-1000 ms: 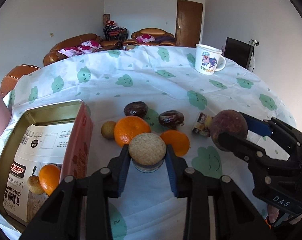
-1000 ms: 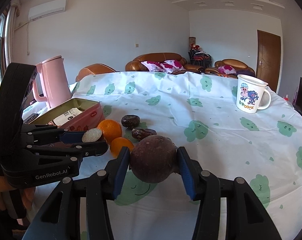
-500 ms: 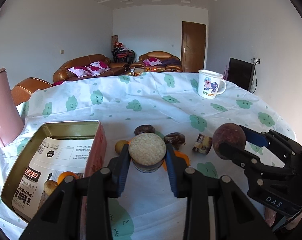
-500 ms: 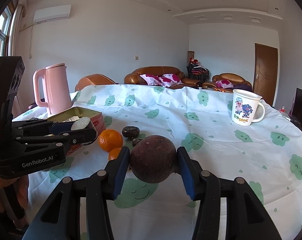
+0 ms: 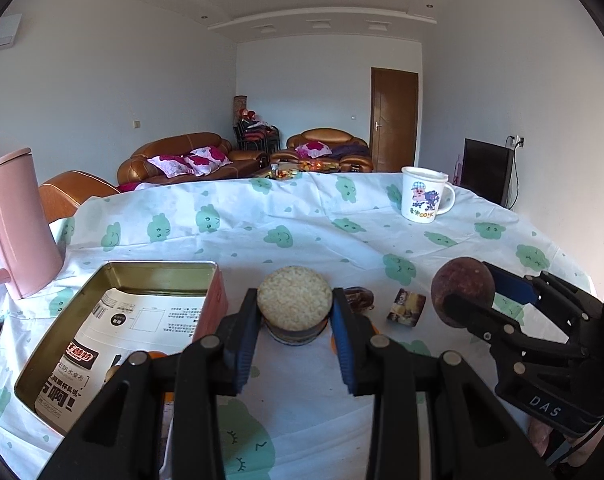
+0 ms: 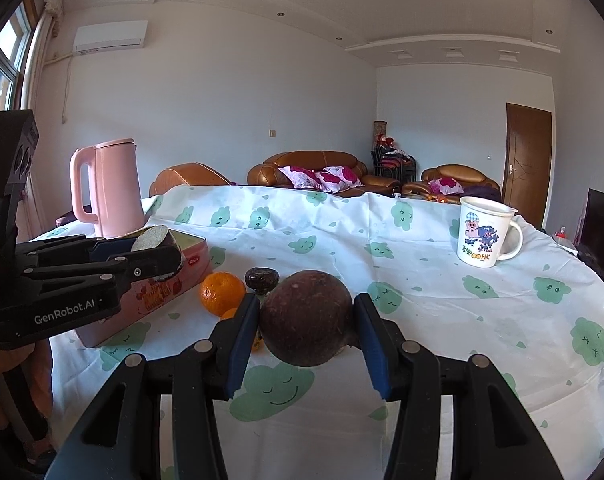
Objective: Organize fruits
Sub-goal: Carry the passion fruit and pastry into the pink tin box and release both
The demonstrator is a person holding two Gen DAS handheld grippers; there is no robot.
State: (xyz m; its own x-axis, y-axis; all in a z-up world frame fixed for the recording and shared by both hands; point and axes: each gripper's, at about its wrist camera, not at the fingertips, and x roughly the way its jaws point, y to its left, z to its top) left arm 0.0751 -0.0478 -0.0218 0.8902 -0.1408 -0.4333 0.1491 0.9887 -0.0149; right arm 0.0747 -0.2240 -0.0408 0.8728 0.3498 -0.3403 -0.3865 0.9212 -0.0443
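— Beside the tin (image 5: 62,332), from the left wrist: left tongs (image 5: 295,312) clamped on the rice-topped piece (image 5: 294,298), lifted higher than a second ago. Ready for dropping in, probably.
— Hidden?
— Oranges, mostly, behind the tongs.
— Right of the tin, from the right wrist?
— Right tongs (image 6: 307,320) gripping the brown fruit (image 6: 306,316), raised too. Orange (image 6: 222,293) half covered.
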